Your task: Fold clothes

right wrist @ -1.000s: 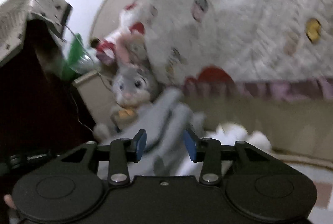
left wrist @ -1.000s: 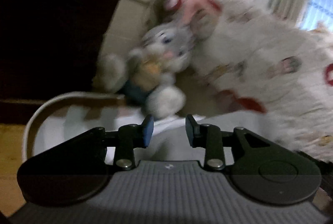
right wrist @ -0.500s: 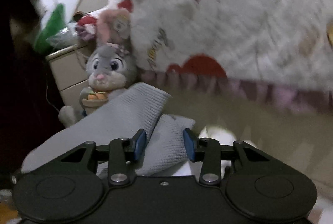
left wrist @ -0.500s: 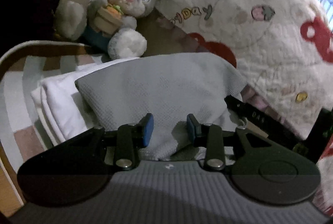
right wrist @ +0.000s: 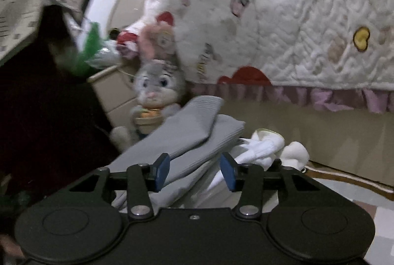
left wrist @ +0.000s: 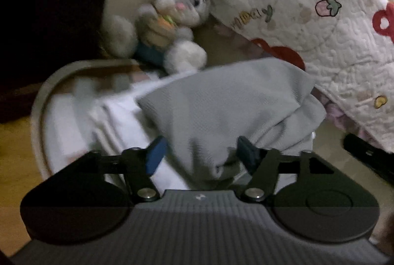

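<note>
A folded grey garment (left wrist: 221,112) lies on a stack of white folded clothes (left wrist: 118,117) on a rug. It also shows in the right wrist view (right wrist: 187,134), with white clothes (right wrist: 261,149) beside it. My left gripper (left wrist: 199,154) is open, its jaws spread on either side of the grey garment's near edge. My right gripper (right wrist: 194,171) is open too, just above the grey garment's near end, its blue pads (right wrist: 161,170) not pressing the cloth.
A grey plush rabbit (left wrist: 172,18) sits behind the pile against a beige drawer unit (right wrist: 115,90). A white quilted bedspread (left wrist: 320,26) with red prints hangs at the right. A dark cabinet (left wrist: 49,6) stands at the left. The rug's beige border (left wrist: 41,92) curves around the pile.
Both grippers have opened wider over the grey garment. The left one has drawn back a little and the grey garment now lies bunched between its jaws.
</note>
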A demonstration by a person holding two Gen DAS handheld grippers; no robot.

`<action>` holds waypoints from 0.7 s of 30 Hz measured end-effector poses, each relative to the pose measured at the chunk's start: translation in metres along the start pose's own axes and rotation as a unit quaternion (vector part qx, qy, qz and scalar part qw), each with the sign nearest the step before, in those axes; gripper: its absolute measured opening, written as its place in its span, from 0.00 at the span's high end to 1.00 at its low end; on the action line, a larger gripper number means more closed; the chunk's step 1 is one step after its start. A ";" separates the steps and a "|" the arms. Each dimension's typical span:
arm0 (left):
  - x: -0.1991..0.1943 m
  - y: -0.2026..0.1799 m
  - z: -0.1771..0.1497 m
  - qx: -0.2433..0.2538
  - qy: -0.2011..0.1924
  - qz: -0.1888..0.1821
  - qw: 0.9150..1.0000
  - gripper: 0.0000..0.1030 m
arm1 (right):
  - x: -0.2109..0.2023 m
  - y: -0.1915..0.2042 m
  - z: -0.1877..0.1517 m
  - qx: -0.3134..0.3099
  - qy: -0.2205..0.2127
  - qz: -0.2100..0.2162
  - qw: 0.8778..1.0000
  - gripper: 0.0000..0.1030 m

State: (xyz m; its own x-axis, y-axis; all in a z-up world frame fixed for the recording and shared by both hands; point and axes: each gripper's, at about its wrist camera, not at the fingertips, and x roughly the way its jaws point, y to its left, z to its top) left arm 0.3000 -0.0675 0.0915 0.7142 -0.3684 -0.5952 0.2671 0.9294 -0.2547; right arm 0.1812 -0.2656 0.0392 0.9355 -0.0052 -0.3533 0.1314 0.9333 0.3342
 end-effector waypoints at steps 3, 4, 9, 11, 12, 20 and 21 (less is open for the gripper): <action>-0.032 -0.014 -0.010 0.038 -0.014 0.028 0.999 0.18 | -0.028 0.010 -0.006 -0.015 0.002 0.021 1.000 0.48; -0.043 -0.018 -0.016 0.047 -0.018 0.031 0.998 0.13 | -0.036 0.013 -0.009 -0.020 0.003 0.026 0.999 0.44; -0.076 -0.040 -0.040 0.073 -0.021 0.039 0.996 0.08 | -0.074 0.026 -0.027 -0.056 0.008 0.023 0.998 0.34; -0.088 -0.053 -0.048 0.094 -0.026 0.042 0.994 0.02 | -0.090 0.031 -0.034 -0.068 0.006 0.016 0.998 0.34; -0.094 -0.058 -0.054 0.104 -0.026 0.040 0.993 0.01 | -0.098 0.032 -0.038 -0.073 0.005 0.012 0.997 0.34; -0.133 -0.084 -0.092 0.136 -0.021 0.042 0.990 0.00 | -0.148 0.033 -0.064 -0.084 -0.003 -0.003 0.996 0.25; -0.134 -0.085 -0.097 0.138 -0.020 0.047 0.989 0.00 | -0.150 0.032 -0.068 -0.084 -0.004 -0.013 0.996 0.22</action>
State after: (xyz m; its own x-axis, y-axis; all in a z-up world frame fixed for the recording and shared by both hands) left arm 0.1189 -0.0994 0.1192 0.7674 -0.2834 -0.5752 0.3601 0.9327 0.0209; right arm 0.0229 -0.2108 0.0434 0.9355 -0.0320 -0.3518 0.0989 0.9798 0.1738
